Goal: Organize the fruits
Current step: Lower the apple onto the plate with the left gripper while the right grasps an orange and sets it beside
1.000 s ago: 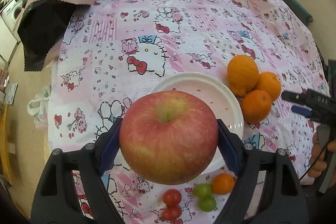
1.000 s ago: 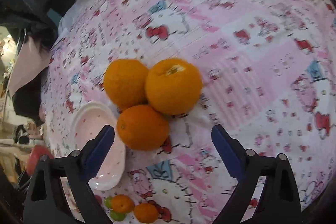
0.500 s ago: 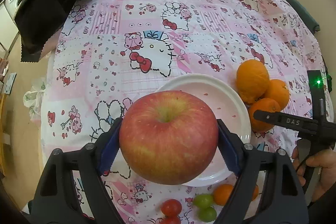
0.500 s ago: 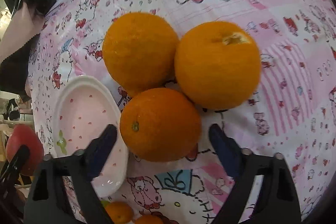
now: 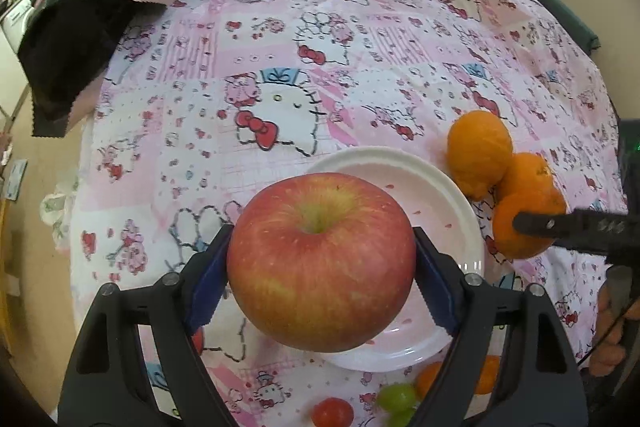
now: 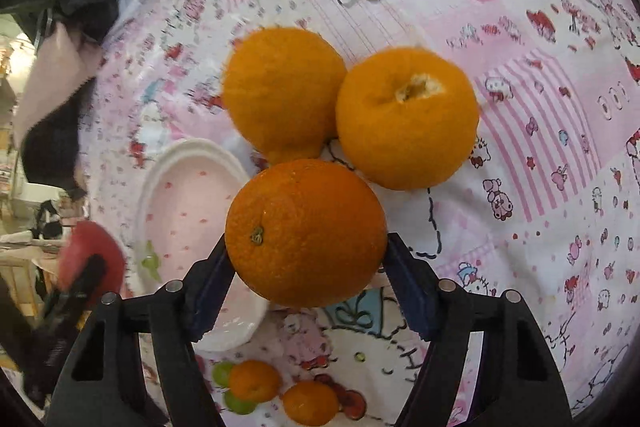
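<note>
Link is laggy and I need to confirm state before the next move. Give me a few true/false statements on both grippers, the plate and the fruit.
1. The left gripper holds the apple. True.
2. The plate already holds two oranges. False: no orange lies on it.
3. The right gripper has the nearest orange between its fingers. True.
4. All three big oranges are spread far apart. False: they sit clustered, beside the plate.

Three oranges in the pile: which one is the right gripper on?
The darker orange with the green stem nub, nearest the white plate; it sits between the right gripper pads. The two paler ones lie beyond it.
</note>
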{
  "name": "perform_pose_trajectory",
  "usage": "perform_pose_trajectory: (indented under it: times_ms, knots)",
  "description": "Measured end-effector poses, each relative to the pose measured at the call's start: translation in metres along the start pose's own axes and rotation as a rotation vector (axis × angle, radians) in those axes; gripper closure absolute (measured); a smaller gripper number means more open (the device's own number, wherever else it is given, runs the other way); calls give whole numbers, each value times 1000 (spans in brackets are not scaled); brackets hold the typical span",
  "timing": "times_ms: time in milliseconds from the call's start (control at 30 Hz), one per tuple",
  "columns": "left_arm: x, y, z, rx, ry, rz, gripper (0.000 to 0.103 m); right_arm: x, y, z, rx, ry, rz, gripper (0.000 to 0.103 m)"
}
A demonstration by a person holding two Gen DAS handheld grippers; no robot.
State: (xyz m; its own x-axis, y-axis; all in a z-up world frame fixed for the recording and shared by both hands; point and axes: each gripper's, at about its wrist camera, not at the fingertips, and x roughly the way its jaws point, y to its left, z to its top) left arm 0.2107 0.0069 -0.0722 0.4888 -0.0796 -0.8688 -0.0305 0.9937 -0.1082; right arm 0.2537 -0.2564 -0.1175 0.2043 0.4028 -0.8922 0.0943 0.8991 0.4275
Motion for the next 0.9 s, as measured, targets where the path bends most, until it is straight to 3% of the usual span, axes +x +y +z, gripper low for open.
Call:
perform_pose_trajectory:
  times_ms: [167, 333, 667, 900]
  knots:
    - [8, -9, -2, 79, -56, 20, 22, -8, 22, 6, -45, -20, 74, 28]
    - [23, -13, 0, 108, -70, -2, 22, 11, 47, 19, -73, 22, 107, 28]
    - [58, -16, 1, 150, -34, -6, 22, 63, 74, 34, -66, 134, 117, 28]
    - [69, -17, 2, 156, -5, -17, 22, 76, 80, 34, -74, 170, 76, 27]
